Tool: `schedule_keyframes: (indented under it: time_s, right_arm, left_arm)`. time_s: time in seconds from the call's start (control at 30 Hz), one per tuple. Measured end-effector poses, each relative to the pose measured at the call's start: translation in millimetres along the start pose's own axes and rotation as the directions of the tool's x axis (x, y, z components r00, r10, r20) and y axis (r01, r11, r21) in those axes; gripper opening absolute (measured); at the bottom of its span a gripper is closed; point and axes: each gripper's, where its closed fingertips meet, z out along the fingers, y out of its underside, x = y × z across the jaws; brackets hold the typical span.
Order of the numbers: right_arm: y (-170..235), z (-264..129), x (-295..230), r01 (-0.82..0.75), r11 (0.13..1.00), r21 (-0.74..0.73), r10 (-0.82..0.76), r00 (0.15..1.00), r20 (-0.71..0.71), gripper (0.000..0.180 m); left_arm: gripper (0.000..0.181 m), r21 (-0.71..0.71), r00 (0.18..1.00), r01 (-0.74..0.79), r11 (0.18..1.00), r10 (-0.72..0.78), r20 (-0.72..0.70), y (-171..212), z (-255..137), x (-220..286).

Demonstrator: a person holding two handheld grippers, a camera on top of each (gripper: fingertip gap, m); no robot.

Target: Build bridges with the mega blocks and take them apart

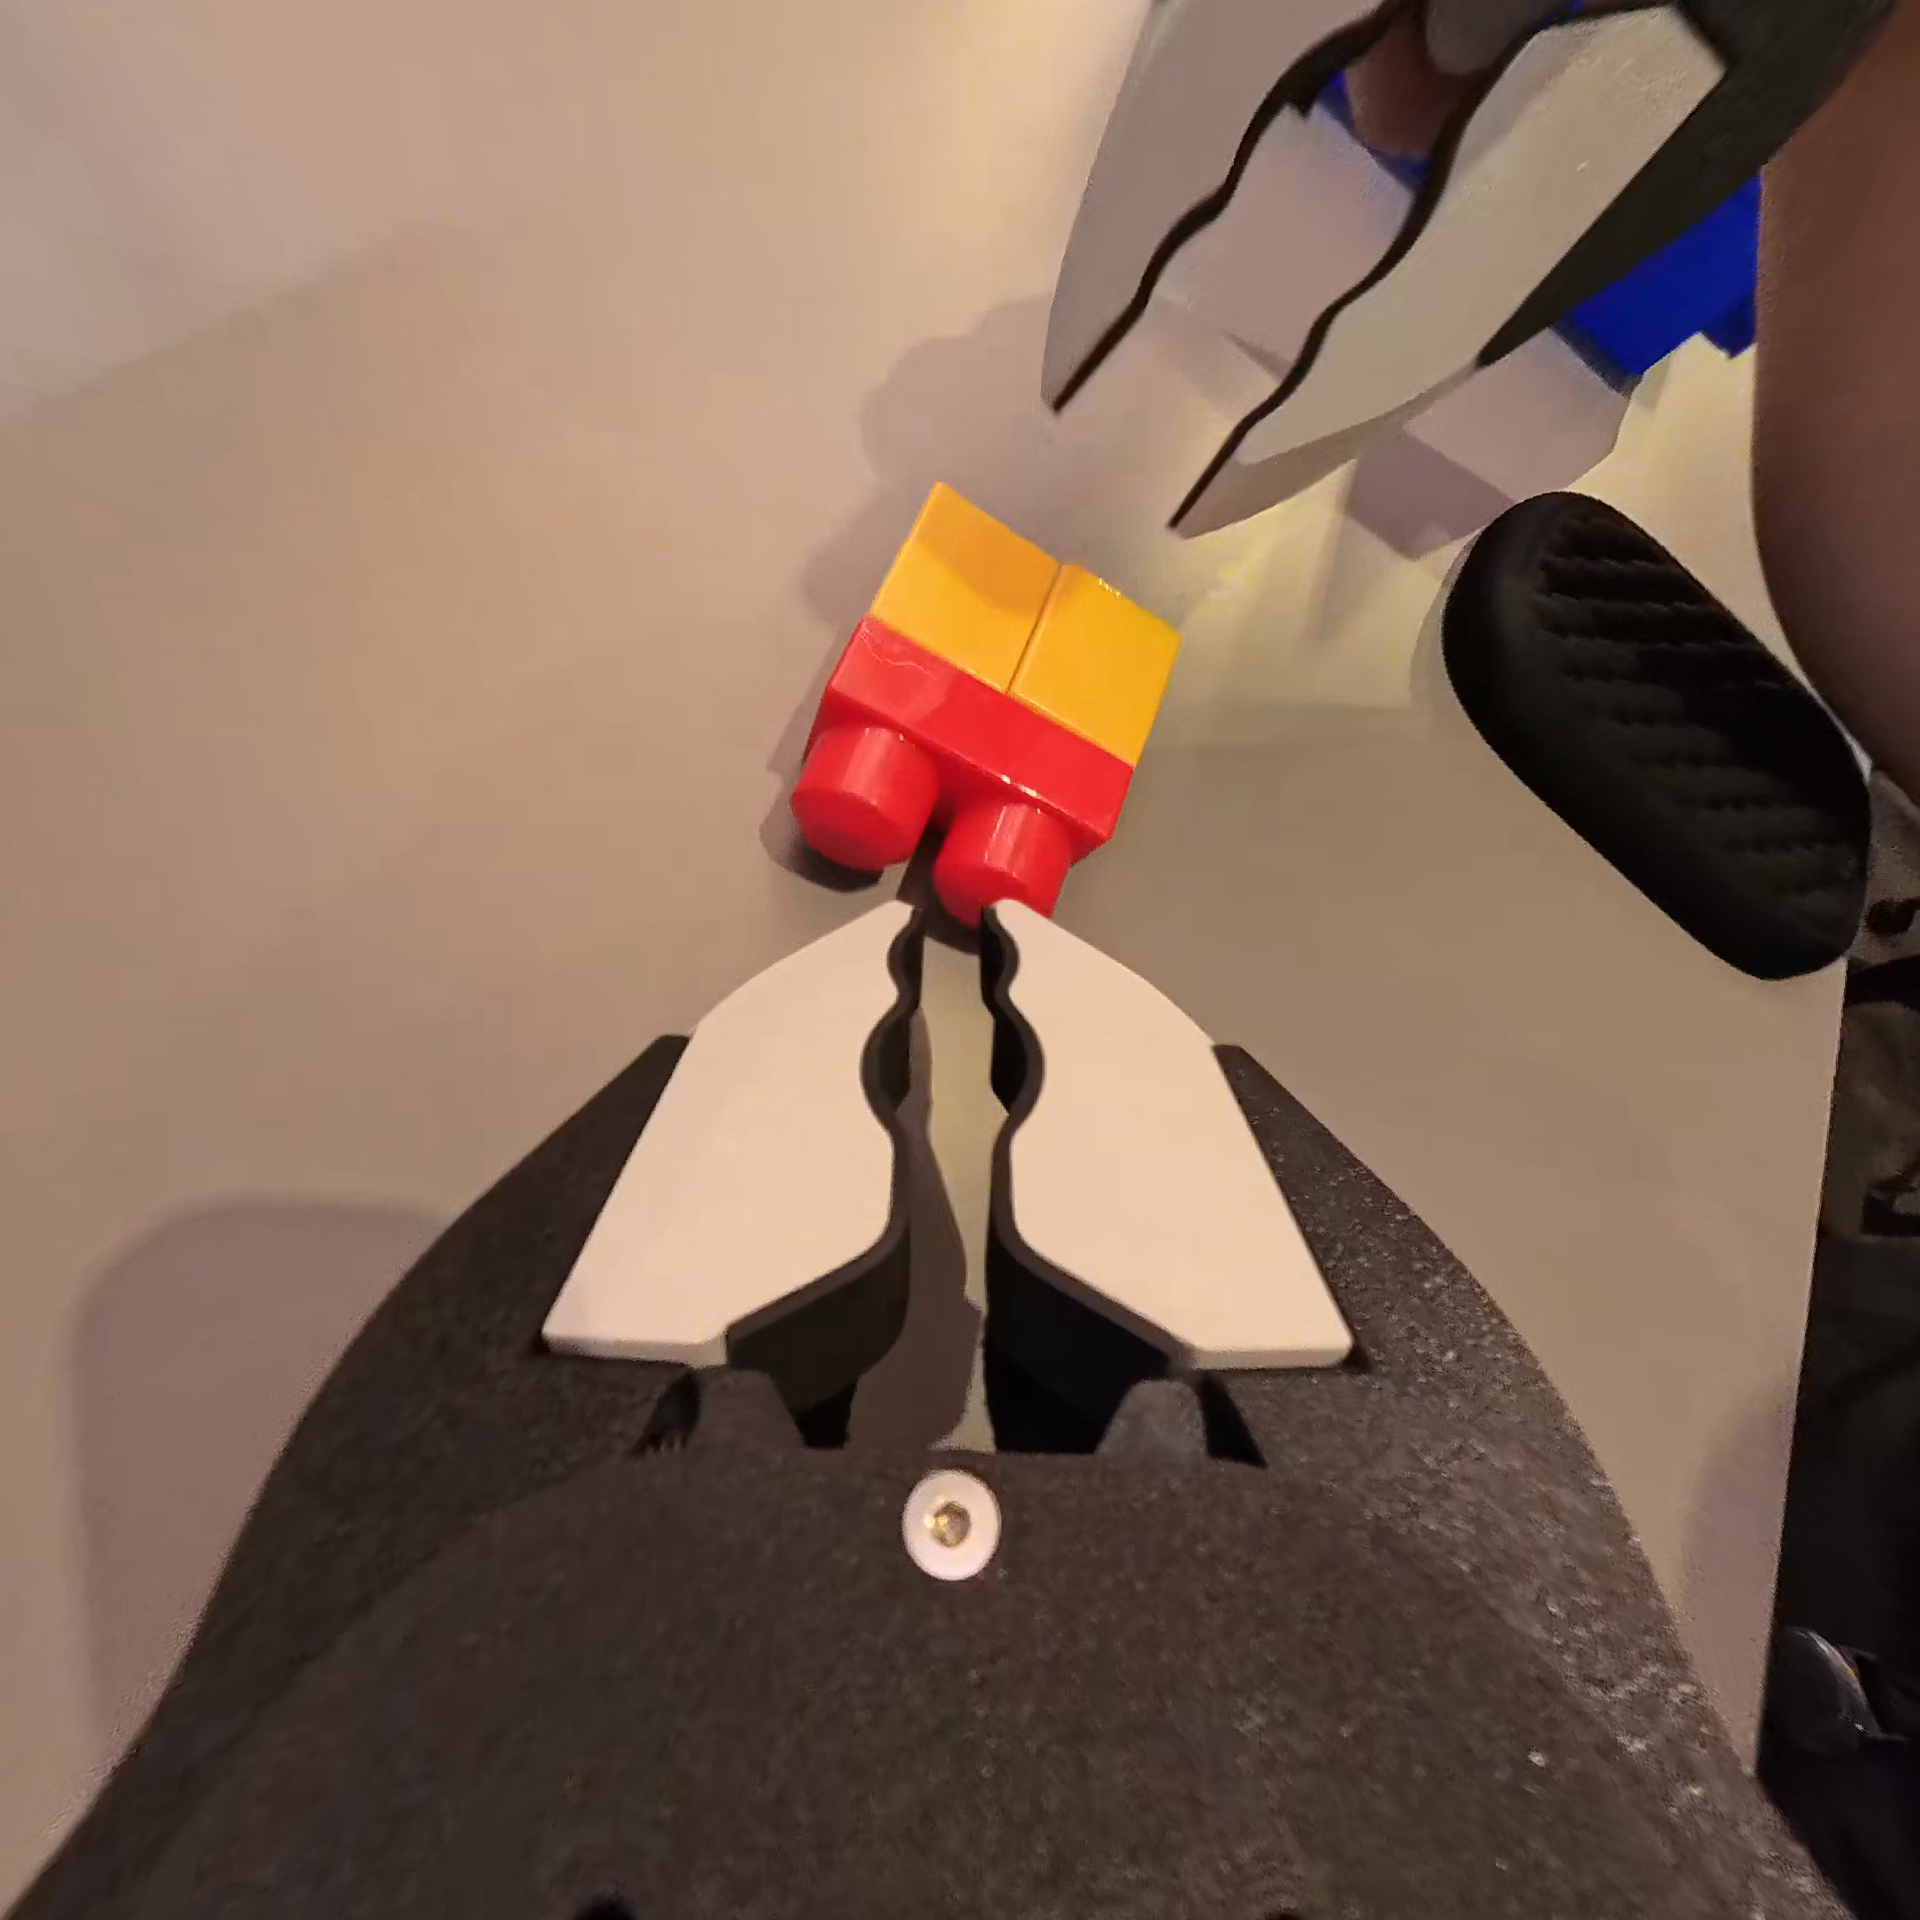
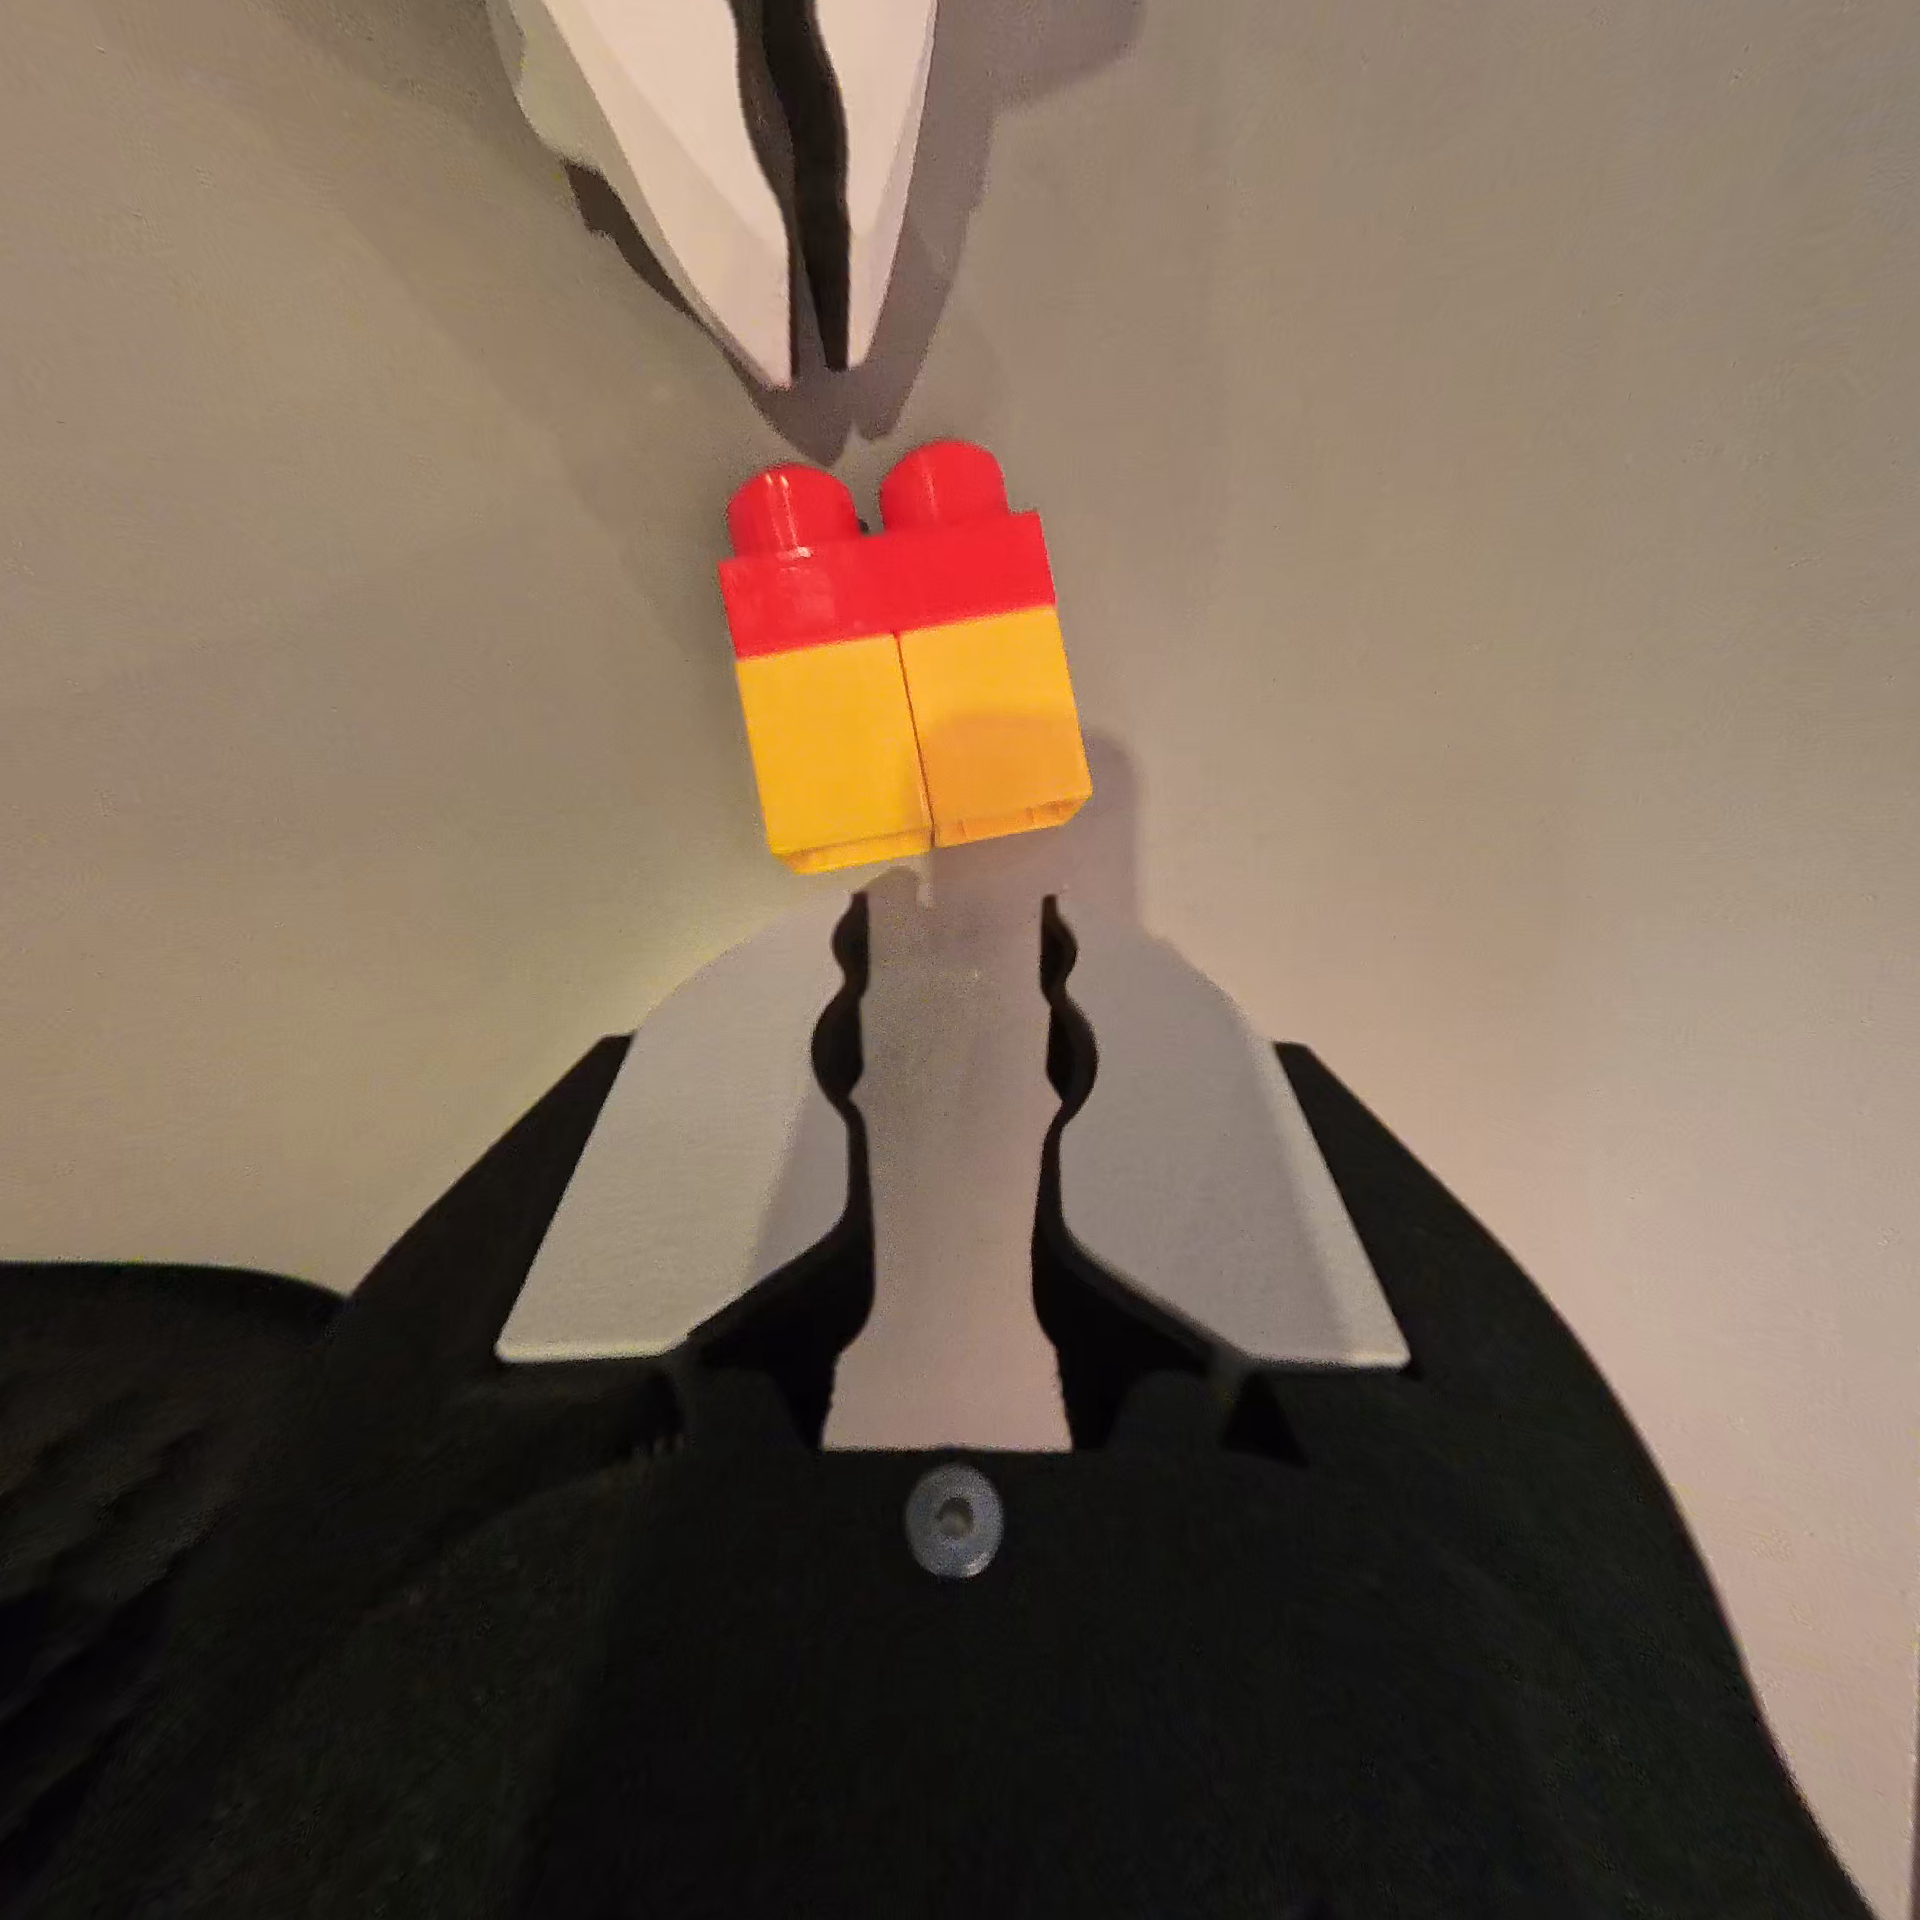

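Bridge assembled: red plastic two-stud block (image 1: 951, 764) capping two yellow plastic blocks (image 1: 1023, 623), lying sideways. Left gripper (image 1: 945, 914) nearly closed, empty; right gripper (image 2: 951, 904) open. Disassembly apparently left.

The block stack (image 1: 987, 696) lies on its side on the tabletop (image 1: 416, 623), with bare surface on both flanks. The left gripper (image 1: 948, 914) fingers (image 1: 1101, 1039), narrowly parted, block its stud end; the right gripper (image 2: 948, 904), spread, faces its yellow end. A blue bin (image 1: 1683, 281) stands behind.
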Motion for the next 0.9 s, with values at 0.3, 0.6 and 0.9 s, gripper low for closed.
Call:
schedule_keyframes:
  time_s: [0.3, 0.6, 0.9]
  right_arm:
    - [-31, 25, -15, 0.135, 0.981, -0.140, -0.123, 0.988, 0.093, 0.091]
    - [-22, 62, -7, 0.162, 0.945, -0.284, -0.153, 0.987, 0.053, 0.087]
    - [-46, 49, -15, -0.070, 0.996, 0.053, 0.062, 0.990, 0.128, 0.075]
  left_arm:
    - [0.013, 0.044, 0.999, 0.047, 0.998, -0.046, -0.020, 12, -16, 22]
    - [0.013, 0.100, 0.993, 0.100, 0.990, -0.094, -0.065, 11, -27, 23]
    - [0.013, 0.224, 0.988, 0.139, 0.965, -0.118, -0.102, -5, -53, 22]
